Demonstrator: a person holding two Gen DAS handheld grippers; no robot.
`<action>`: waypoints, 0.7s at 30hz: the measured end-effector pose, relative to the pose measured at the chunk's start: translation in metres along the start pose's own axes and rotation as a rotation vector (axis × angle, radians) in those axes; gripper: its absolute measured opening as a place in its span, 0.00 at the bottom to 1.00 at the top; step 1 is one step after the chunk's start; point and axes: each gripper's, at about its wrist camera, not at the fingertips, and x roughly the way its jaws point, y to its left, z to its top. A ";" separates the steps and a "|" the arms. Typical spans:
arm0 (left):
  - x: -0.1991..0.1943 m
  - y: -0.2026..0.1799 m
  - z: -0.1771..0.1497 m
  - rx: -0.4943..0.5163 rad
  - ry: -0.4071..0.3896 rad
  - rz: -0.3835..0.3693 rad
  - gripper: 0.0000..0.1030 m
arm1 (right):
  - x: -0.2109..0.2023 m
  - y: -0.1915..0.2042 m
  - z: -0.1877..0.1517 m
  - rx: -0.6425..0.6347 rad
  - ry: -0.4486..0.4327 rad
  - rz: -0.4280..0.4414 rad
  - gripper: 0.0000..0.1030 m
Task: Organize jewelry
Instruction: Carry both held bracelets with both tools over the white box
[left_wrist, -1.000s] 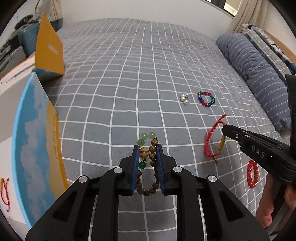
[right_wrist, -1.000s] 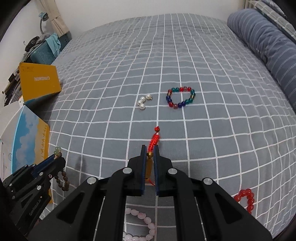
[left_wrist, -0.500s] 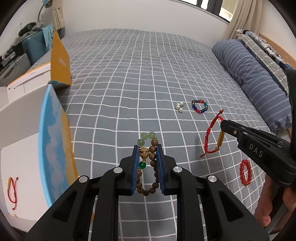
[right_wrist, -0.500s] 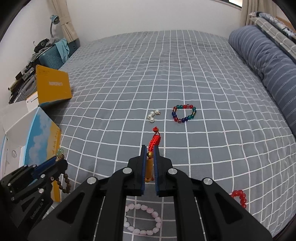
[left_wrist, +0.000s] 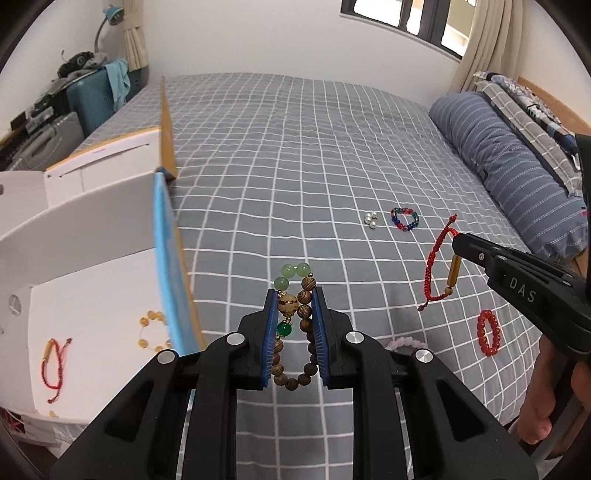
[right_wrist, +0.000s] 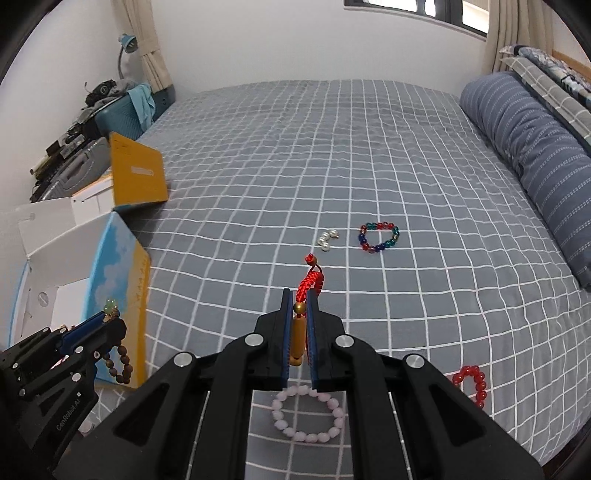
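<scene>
- Bed (left_wrist: 295, 155) with grey white-grid sheet fills both views; striped blue pillow (left_wrist: 509, 166) at 2 o'clock, white wall and window behind, curtain at 1 o'clock, teal suitcase (right_wrist: 118, 114) and clutter at 10 o'clock.
- Open white box (left_wrist: 74, 280) with blue-and-yellow side at 9 o'clock on the bed edge; a red cord bracelet and amber beads lie inside it.
- Loose on the sheet: pearl cluster (right_wrist: 327, 238), multicolour bead bracelet (right_wrist: 378, 236) just beside it, pink bead bracelet (right_wrist: 308, 413) at 6 o'clock under the right tool, red bead bracelet (left_wrist: 487, 332) at 4 o'clock.
- Left hand-held gripper (left_wrist: 294, 295) angled down, clenched on the wooden bead bracelet (left_wrist: 304, 314), green beads sticking out past the tips, lifted off the sheet.
- Right hand-held gripper (right_wrist: 296, 299) angled down, pinching the red string bracelet (right_wrist: 310, 280) by its amber tube; cord hangs clear of the bed.
- Person's hand (left_wrist: 543, 398) grips the right tool's handle at 4 o'clock.
</scene>
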 end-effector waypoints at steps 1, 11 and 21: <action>-0.005 0.003 -0.001 -0.001 -0.006 0.003 0.17 | -0.003 0.005 -0.001 -0.009 -0.005 0.001 0.07; -0.045 0.044 -0.008 -0.054 -0.052 0.051 0.17 | -0.031 0.050 -0.001 -0.064 -0.042 0.034 0.07; -0.078 0.110 -0.015 -0.141 -0.081 0.113 0.17 | -0.049 0.104 0.005 -0.116 -0.082 0.104 0.07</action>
